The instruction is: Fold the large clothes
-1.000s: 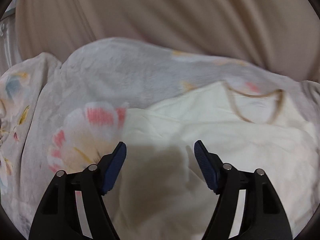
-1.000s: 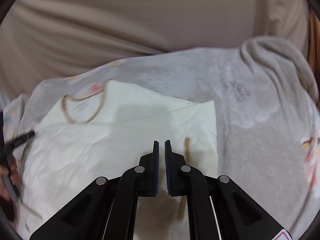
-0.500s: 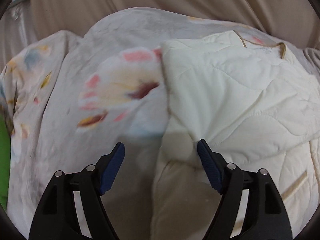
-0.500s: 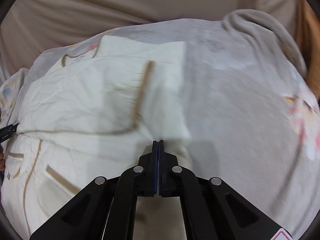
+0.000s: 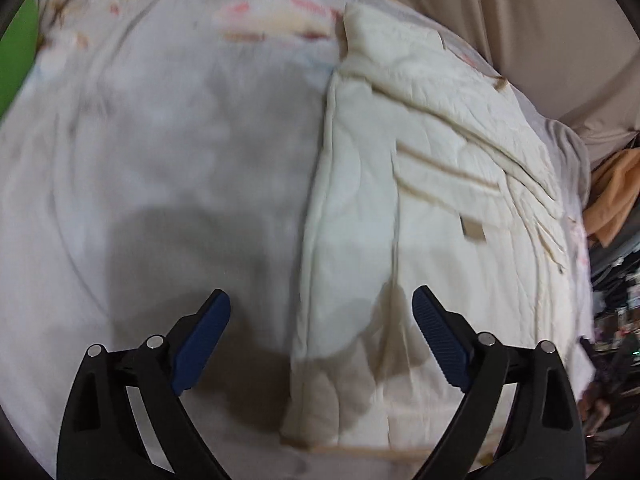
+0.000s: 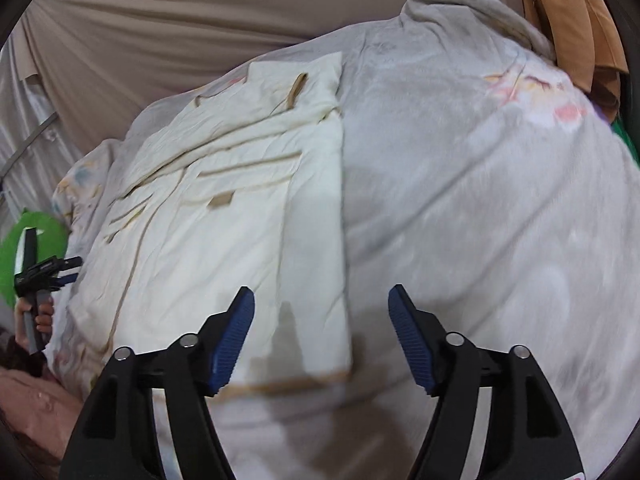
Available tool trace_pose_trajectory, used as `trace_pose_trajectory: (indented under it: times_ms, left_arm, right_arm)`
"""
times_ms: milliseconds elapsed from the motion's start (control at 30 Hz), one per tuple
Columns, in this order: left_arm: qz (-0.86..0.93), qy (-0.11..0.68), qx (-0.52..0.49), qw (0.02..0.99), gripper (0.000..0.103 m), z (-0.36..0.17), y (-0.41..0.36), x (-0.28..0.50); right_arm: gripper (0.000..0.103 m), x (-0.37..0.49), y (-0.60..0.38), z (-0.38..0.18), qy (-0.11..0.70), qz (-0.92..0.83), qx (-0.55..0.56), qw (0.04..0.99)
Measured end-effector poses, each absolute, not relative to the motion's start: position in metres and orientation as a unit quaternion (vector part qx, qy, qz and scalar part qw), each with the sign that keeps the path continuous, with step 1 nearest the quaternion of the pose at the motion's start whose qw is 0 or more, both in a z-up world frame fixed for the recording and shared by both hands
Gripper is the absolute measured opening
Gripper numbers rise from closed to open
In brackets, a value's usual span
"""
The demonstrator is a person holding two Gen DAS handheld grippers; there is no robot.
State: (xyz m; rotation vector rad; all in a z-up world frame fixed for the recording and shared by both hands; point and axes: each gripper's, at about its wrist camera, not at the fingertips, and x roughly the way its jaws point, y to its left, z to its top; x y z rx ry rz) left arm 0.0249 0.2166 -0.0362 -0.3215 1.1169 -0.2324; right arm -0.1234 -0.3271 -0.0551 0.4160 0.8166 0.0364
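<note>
A: Item one, left gripper (image 5: pixel 321 312). I read it from my screen as released: jaws spread wide, having just been opening, blue pads (image 5: pixel 202 334) clear of any cloth. Nothing pinched between them. It hangs above the near left edge of the garment.

B: And the right?

A: Item two, right gripper (image 6: pixel 321 308). Also released; its jaws have just been opening from a tight pinch. The garment's near right corner lies below the gap, but the pads (image 6: pixel 234 336) do not press on it.

B: The garment itself?

A: Item three, cream quilted garment (image 5: pixel 420 200), tan piping along its seams and a small tan tab on the front. It lies folded flat as a long strip on the bed, its left edge a doubled fold running away from my left camera. In the right view the same piece (image 6: pixel 224 216) shows its right edge straight, its hem nearest the gripper.

B: What is beneath?

A: Item four, grey blanket (image 5: pixel 160 140) with pale flower prints, covering the bed on both sides of the garment. Item five, beige curtain (image 6: pixel 160 32) behind. Item six, an orange cloth (image 6: pixel 568 12) at the far right edge. Item seven, a green object (image 6: pixel 24 248) at the left, partly behind the other gripper, which a hand (image 6: pixel 40 320) holds there.
</note>
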Motion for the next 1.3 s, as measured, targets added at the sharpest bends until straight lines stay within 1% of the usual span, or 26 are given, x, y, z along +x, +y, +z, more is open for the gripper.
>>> trace_pose_trajectory:
  times_ms: [100,133,200,233,267,300,333,367,400,433,467,633,700,800,867,933,967,1033,1067,1167,1200,1233,1267,1300]
  left_arm:
    - [-0.121,0.519,-0.147,0.833,0.090,-0.039,0.210,0.004]
    - [-0.126,0.516,-0.143,0.835,0.088,-0.039,0.208,-0.001]
    - [-0.143,0.516,-0.142,0.833,0.074,-0.040,0.201,-0.008]
    - [-0.149,0.517,-0.142,0.831,0.063,-0.039,0.199,-0.008]
    - [-0.151,0.516,-0.140,0.831,0.056,-0.038,0.197,-0.010]
    - [-0.151,0.509,-0.136,0.836,0.051,-0.035,0.195,-0.013]
    - [-0.156,0.505,-0.134,0.839,0.036,-0.033,0.191,-0.015]
    - [-0.159,0.496,-0.129,0.844,0.025,-0.028,0.189,-0.016]
    - [-0.157,0.486,-0.124,0.851,0.021,-0.022,0.189,-0.020]
    - [-0.156,0.476,-0.120,0.857,0.014,-0.017,0.189,-0.023]
    - [-0.154,0.461,-0.119,0.866,0.011,-0.009,0.190,-0.028]
    - [-0.187,0.384,-0.147,0.892,0.007,0.040,0.202,-0.060]
    - [-0.201,0.337,-0.153,0.907,0.007,0.068,0.206,-0.081]
    - [-0.219,0.266,-0.166,0.924,0.007,0.109,0.218,-0.112]
    - [-0.221,0.223,-0.173,0.934,0.007,0.131,0.224,-0.127]
    - [-0.217,0.195,-0.177,0.940,0.007,0.147,0.226,-0.131]
    - [-0.219,0.188,-0.176,0.941,0.007,0.153,0.226,-0.128]
    - [-0.211,0.207,-0.164,0.941,0.008,0.152,0.220,-0.110]
    - [-0.212,0.226,-0.159,0.937,0.008,0.148,0.217,-0.100]
    - [-0.205,0.295,-0.154,0.920,0.007,0.122,0.217,-0.072]
    - [-0.199,0.307,-0.152,0.918,0.007,0.115,0.220,-0.068]
    - [-0.192,0.312,-0.150,0.918,0.007,0.111,0.221,-0.065]
    - [-0.187,0.317,-0.151,0.917,0.007,0.108,0.222,-0.062]
    - [-0.190,0.318,-0.153,0.916,0.007,0.106,0.224,-0.061]
  right_arm:
    - [0.071,-0.131,-0.313,-0.069,0.397,0.040,0.214,0.891]
    - [0.071,-0.131,-0.308,-0.073,0.398,0.041,0.217,0.891]
    - [0.072,-0.129,-0.300,-0.078,0.392,0.044,0.221,0.892]
    - [0.071,-0.127,-0.297,-0.078,0.386,0.046,0.227,0.893]
    - [0.065,-0.126,-0.295,-0.078,0.381,0.047,0.231,0.894]
    - [0.051,-0.125,-0.294,-0.077,0.374,0.049,0.239,0.895]
    - [0.041,-0.123,-0.294,-0.076,0.369,0.051,0.244,0.895]
    - [0.021,-0.123,-0.295,-0.075,0.363,0.044,0.249,0.897]
    - [0.011,-0.124,-0.297,-0.074,0.359,0.032,0.251,0.898]
    - [0.008,-0.128,-0.299,-0.071,0.346,0.032,0.258,0.901]
    - [0.007,-0.134,-0.299,-0.065,0.325,0.036,0.265,0.907]
    - [0.003,-0.177,-0.295,-0.013,0.197,0.042,0.252,0.946]
    - [0.003,-0.200,-0.290,0.012,0.135,0.052,0.239,0.960]
    - [0.002,-0.228,-0.288,0.042,0.069,0.046,0.216,0.973]
    - [0.000,-0.251,-0.293,0.059,0.013,0.042,0.216,0.975]
    - [0.000,-0.274,-0.303,0.078,-0.048,0.034,0.227,0.972]
    - [0.000,-0.277,-0.307,0.084,-0.058,0.033,0.228,0.971]
    - [0.000,-0.265,-0.311,0.093,-0.037,0.003,0.209,0.977]
    - [0.001,-0.254,-0.313,0.093,-0.011,-0.018,0.198,0.980]
    - [0.001,-0.217,-0.319,0.075,0.101,0.011,0.206,0.973]
    - [0.002,-0.206,-0.318,0.068,0.144,0.014,0.202,0.969]
    - [0.005,-0.193,-0.314,0.058,0.201,0.019,0.192,0.960]
    - [0.013,-0.181,-0.309,0.047,0.260,0.018,0.173,0.950]
    - [0.025,-0.174,-0.304,0.039,0.305,0.024,0.158,0.939]
